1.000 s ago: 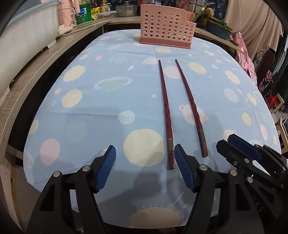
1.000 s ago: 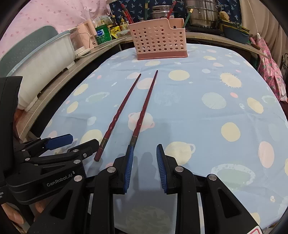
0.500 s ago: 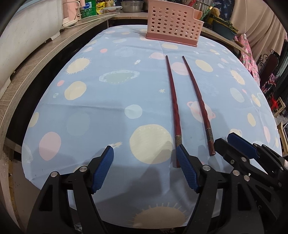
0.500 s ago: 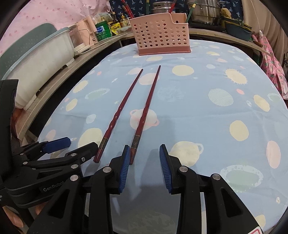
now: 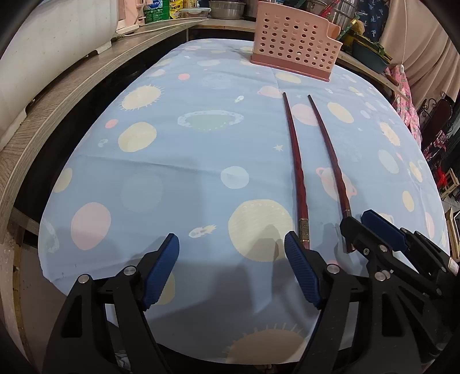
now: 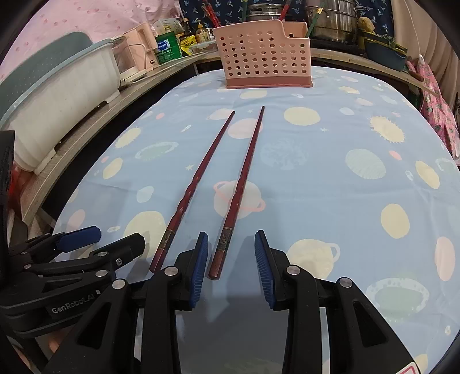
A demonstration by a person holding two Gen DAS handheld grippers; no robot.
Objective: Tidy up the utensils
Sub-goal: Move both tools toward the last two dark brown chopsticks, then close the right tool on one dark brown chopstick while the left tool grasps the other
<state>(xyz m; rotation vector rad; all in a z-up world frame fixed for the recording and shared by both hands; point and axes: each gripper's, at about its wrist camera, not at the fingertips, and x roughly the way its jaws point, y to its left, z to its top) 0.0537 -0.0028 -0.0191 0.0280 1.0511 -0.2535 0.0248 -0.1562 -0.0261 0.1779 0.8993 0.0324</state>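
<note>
Two dark red chopsticks lie side by side on the blue patterned tablecloth, tips pointing at a pink perforated utensil basket (image 5: 294, 43) (image 6: 266, 56) at the far end. The left chopstick (image 5: 296, 169) (image 6: 195, 184) ends just beside the right finger of my open left gripper (image 5: 231, 273). The right chopstick (image 5: 330, 155) (image 6: 241, 184) has its thick end between the fingers of my open right gripper (image 6: 231, 261), untouched. The right gripper also shows in the left wrist view (image 5: 382, 233), and the left gripper in the right wrist view (image 6: 86, 238).
A wooden counter (image 5: 72, 86) curves along the table's left side with a white tub (image 6: 57, 95), bottles and tins. Pots and more utensils stand behind the basket (image 6: 330, 20). A pink floral cloth (image 6: 437, 103) hangs at the right.
Both grippers moved forward toward the chopsticks. The right gripper opened wider and now straddles the right chopstick's thick end.
</note>
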